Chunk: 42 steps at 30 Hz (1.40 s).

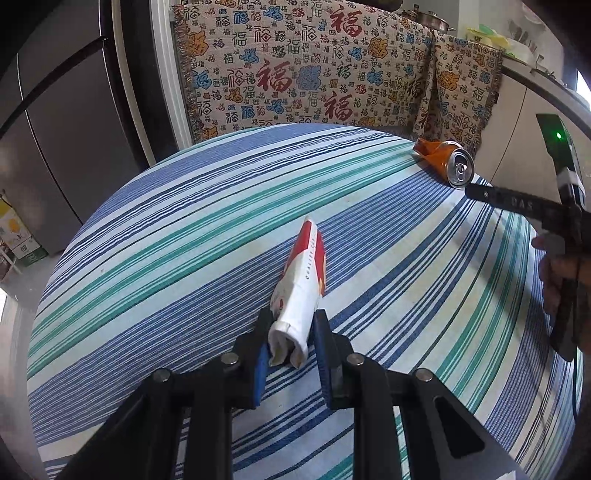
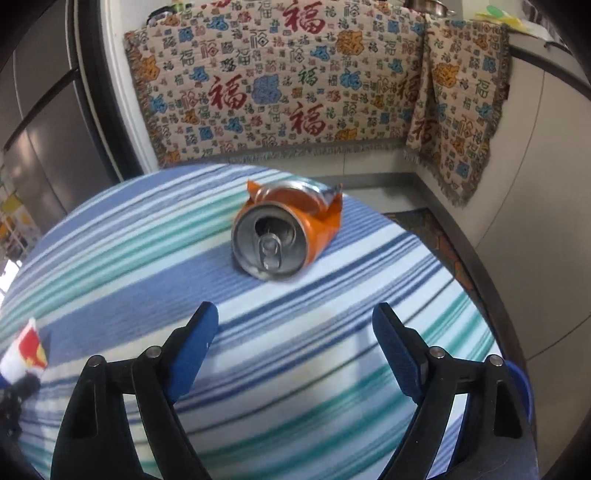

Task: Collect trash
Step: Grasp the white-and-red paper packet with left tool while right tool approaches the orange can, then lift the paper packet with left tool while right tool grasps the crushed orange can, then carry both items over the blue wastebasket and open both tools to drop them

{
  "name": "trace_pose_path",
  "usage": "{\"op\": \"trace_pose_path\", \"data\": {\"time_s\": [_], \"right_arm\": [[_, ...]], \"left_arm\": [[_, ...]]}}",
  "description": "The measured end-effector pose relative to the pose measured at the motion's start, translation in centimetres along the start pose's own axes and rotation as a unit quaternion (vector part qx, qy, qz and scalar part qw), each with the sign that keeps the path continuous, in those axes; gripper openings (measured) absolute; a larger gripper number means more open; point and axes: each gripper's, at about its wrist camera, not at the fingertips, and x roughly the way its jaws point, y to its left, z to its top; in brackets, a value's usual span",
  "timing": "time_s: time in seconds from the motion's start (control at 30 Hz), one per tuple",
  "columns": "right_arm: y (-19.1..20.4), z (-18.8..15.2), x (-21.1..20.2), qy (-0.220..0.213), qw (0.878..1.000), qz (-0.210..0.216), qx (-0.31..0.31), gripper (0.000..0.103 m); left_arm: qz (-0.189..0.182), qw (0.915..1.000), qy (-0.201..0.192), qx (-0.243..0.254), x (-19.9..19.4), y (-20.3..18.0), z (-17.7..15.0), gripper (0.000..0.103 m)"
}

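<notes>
A crumpled red and white paper packet lies on the striped tablecloth. My left gripper is shut on its near end, the blue pads pressing both sides. A crushed orange drink can lies on its side near the table's far edge, its silver top facing me. My right gripper is open, a little short of the can, with nothing between its fingers. In the left wrist view the can lies at the far right, with the right gripper's finger just below it. The packet's tip shows at the right view's left edge.
A patterned blanket hangs over white cabinets beyond the table. A dark fridge stands at the left, with a cardboard box on the floor. A person's hand holds the right gripper's handle. Pots sit on the counter.
</notes>
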Motion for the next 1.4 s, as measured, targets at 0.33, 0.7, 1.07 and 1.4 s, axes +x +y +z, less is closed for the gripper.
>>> {"op": "trace_pose_path", "data": {"time_s": [0.33,0.7,1.07,1.4], "right_arm": [[1.6,3.0,2.6,-0.012,0.999,-0.044,0.024,0.091],[0.6,1.2,0.0,-0.021,1.0,-0.005,0.013,0.064],[0.7,-3.8,-6.8,-0.037,0.998,0.049,-0.007,0.064],[0.3,-7.7,-12.4,-0.037,0.996,0.078,-0.01,0.064]], "left_arm": [[0.014,0.9999,-0.008,0.004,0.1,-0.6,-0.3,0.022],[0.013,0.9998,-0.01,-0.009,0.0,-0.6,-0.4,0.022],[-0.024,0.9996,-0.013,-0.008,-1.9,-4.1,-1.1,0.021],[-0.044,0.9988,-0.019,0.011,-3.3,-9.5,-1.2,0.021]]}}
